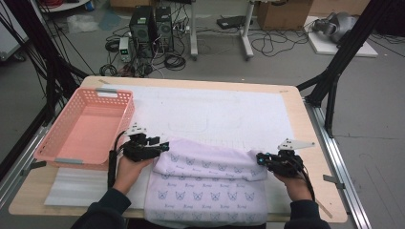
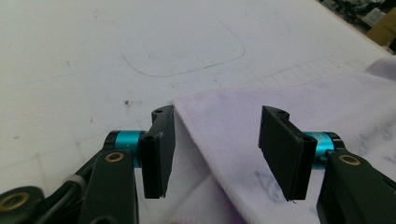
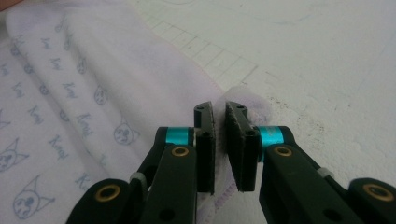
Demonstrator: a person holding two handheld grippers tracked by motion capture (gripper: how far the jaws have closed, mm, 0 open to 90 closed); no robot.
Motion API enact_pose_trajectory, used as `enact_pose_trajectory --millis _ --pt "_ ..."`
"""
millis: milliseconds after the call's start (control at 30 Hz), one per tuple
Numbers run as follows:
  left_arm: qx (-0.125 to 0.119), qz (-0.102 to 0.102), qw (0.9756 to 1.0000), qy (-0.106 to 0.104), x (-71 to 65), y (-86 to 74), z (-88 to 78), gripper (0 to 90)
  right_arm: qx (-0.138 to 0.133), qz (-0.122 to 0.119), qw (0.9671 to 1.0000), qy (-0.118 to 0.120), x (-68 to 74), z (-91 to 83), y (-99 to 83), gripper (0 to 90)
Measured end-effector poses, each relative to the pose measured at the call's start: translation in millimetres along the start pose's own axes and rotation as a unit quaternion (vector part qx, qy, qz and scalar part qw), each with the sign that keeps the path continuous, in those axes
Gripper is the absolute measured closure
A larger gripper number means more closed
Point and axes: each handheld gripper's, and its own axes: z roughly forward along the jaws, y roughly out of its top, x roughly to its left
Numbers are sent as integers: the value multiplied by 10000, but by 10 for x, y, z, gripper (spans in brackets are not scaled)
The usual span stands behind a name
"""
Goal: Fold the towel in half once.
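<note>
A lavender towel [image 1: 210,183] printed with small cat faces lies folded at the table's front middle, its near part hanging over the edge. My left gripper [image 1: 162,146] is at the towel's far left corner. In the left gripper view it [image 2: 217,116] is open, with the towel's corner [image 2: 243,121] lying between the jaws, untouched. My right gripper [image 1: 261,158] is at the towel's far right corner. In the right gripper view it [image 3: 219,109] is shut on the towel's edge [image 3: 245,99], and the printed cloth [image 3: 70,98] spreads to the left.
A white mat [image 1: 215,112] with faint drawn outlines covers the wooden table [image 1: 310,143]. A pink plastic basket [image 1: 119,117] stands at the left, close to my left hand. Black frame legs, cables and computer boxes stand on the floor beyond.
</note>
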Motion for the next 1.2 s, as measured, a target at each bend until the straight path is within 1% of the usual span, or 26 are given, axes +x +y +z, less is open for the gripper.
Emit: enact_pose_trajectory --millis 33,67,133,167,200,233,267,300,367,400,433,467,600,633,700,733,800,900,967,1000,1033,1067,1100,1133,1167,1200 --pt "95 -41 9999 15 -3 11 65 461 -3 5 10000 4 -2 0 1 819" --pt "198 -23 9998 68 -7 12 128 462 -1 21 10000 -5 -1 0 1 819" --pt "436 -109 9988 209 -4 -18 242 487 -14 -3 10000 5 -3 4 2 819" --pt "426 11 9986 308 -11 -31 257 536 -16 9 10000 13 -2 1 3 819" --pt "432 173 9982 368 -15 -31 245 630 -6 21 10000 11 -2 -4 3 819" --pt "406 250 9985 269 -16 -34 232 772 -20 8 10000 11 -8 -5 1 819" --pt "304 421 9984 245 -29 -38 208 856 -34 16 10000 11 -11 -6 -2 819" --pt "194 509 9982 249 -40 -34 172 867 -33 27 10000 9 -16 -8 -5 819" --pt "15 372 9992 124 -33 -8 94 869 -53 25 10000 4 -24 -13 -8 819" --pt "-145 209 9997 13 -26 14 28 869 -62 53 10000 10 -21 -18 -7 819" --pt "-251 104 9996 -86 -27 29 -27 869 -93 65 9999 32 -19 -28 -2 819" --pt "-309 63 9994 -164 -31 41 -83 869 -120 60 9999 32 -19 -41 3 820" --pt "-298 83 9984 -479 -77 41 -331 870 -184 120 9997 120 6 -144 49 825" --pt "-345 25 9977 -590 -86 32 -401 870 -200 137 9996 152 24 -181 68 825" --pt "-392 -29 9966 -727 -94 1 -536 869 -260 124 9994 214 70 -266 94 826" --pt "-357 -16 9963 -781 -102 -23 -589 869 -275 71 9993 252 94 -301 93 826" --pt "-241 5 9962 -839 -145 -99 -656 869 -164 15 9994 313 156 -351 67 825" --pt "37 118 9961 -868 -224 -255 -680 869 250 -3 9989 384 204 -348 -29 825" --pt "233 195 9963 -803 -255 -351 -658 868 475 93 9977 479 212 -318 -111 816" --pt "353 197 9963 -762 -256 -381 -640 866 560 95 9971 497 210 -298 -142 790" --pt "446 227 9965 -675 -246 -394 -622 840 600 42 9971 465 206 -283 -164 732" --pt "447 233 9974 -514 -236 -396 -607 755 511 -26 9979 393 204 -282 -170 644" --pt "381 187 9985 -354 -210 -386 -601 628 330 22 9989 319 192 -295 -168 597" --pt "261 51 9992 -287 -181 -371 -602 530 110 92 9995 271 166 -319 -154 575" --pt "123 -49 9996 -242 -144 -348 -615 476 -149 144 9996 184 143 -350 -134 556" --pt "-33 -125 9997 -218 -111 -321 -624 441 -394 196 9990 45 120 -379 -111 548"
